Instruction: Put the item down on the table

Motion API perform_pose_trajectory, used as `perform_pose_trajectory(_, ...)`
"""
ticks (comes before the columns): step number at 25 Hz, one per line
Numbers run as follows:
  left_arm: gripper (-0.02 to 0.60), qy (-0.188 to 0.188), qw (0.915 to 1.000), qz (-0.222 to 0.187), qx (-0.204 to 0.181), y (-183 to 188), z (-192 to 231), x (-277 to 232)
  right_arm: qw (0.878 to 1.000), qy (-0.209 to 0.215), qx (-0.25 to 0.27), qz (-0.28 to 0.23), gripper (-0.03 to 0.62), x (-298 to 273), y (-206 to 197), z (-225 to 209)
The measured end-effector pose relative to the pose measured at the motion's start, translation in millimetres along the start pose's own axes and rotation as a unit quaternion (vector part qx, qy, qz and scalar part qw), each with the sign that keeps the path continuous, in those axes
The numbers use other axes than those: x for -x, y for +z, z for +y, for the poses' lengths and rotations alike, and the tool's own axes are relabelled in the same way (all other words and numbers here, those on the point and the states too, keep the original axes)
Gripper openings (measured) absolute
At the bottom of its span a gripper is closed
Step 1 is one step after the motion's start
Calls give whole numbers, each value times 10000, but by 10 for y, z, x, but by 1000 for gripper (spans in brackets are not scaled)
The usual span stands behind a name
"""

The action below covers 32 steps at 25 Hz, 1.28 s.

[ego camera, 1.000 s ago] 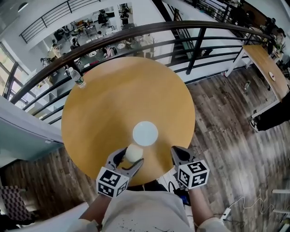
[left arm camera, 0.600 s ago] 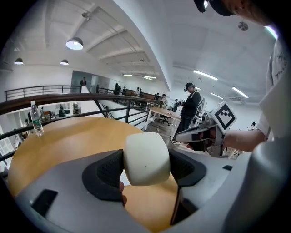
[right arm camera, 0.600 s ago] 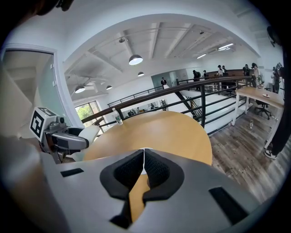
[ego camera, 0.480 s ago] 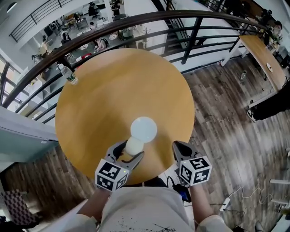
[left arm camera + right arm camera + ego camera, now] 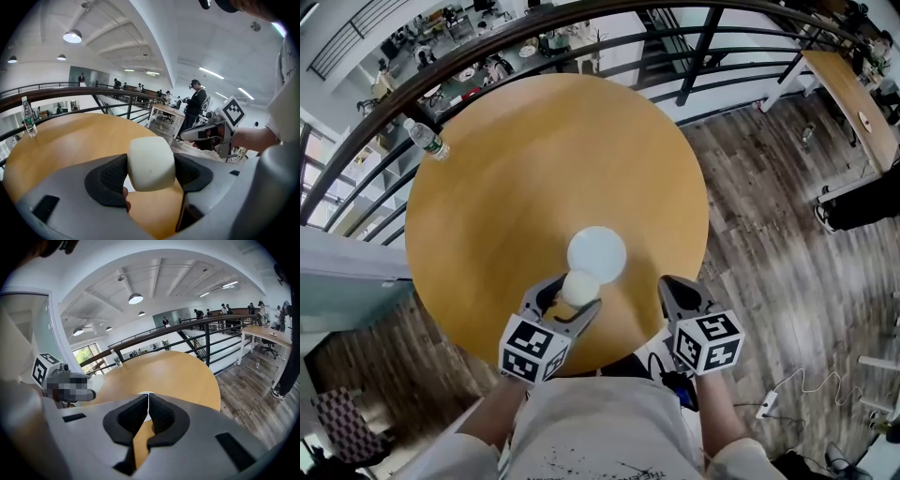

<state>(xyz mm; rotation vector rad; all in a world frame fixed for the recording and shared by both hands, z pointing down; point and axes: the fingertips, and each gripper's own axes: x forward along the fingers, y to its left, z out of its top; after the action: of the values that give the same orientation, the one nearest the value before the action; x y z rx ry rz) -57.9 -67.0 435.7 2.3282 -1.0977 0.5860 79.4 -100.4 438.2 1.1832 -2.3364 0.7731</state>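
A white bulb-shaped item (image 5: 596,251) has a round globe and a cream neck (image 5: 151,163). My left gripper (image 5: 577,291) is shut on that neck, over the near part of the round wooden table (image 5: 534,159), with the globe pointing away from me. Whether the item touches the tabletop I cannot tell. In the left gripper view, both black pads press the neck's sides and the globe is hidden behind it. My right gripper (image 5: 674,289) hovers at the table's near right edge. Its jaws (image 5: 148,401) are shut with nothing between them.
A plastic water bottle (image 5: 425,139) stands at the table's far left rim, close to a dark curved railing (image 5: 581,23) with an open drop behind it. A long wooden desk (image 5: 848,103) stands on the plank floor at the far right. People stand far off.
The head view has tipped, so the table sits a little higher and larger in frame. The left gripper with the item has edged slightly forward over the table. The right gripper has barely moved.
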Motion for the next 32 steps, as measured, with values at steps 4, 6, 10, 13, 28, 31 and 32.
perform_pose_trajectory(4,322,38,9998,129,-124,0,113,-130,9999,13,-65,85,25,-132,-33,-55)
perform_pose_trajectory(6,322,58,9996,191,-205,-5,175,-207,9999,21,-85,125,26,-208,-45,-93)
perform_pose_trajectory(10,322,71,9993,328,-132,-80,304,-370,9997,34,-118,210,26,-340,-76,-169)
perform_pose_trajectory(13,322,112,9989,447,-30,-165,402,-509,9996,51,-131,250,25,-427,-103,-219)
perform_pose_trajectory(28,322,64,9954,956,-27,-370,691,-992,9980,49,-413,467,26,-709,-313,-348)
perform_pose_trajectory(31,322,68,9944,1058,12,-428,731,-1085,9978,34,-439,486,25,-736,-350,-385)
perform_pose_trajectory(32,322,69,9940,1093,15,-448,736,-1117,9978,31,-448,491,26,-739,-357,-399)
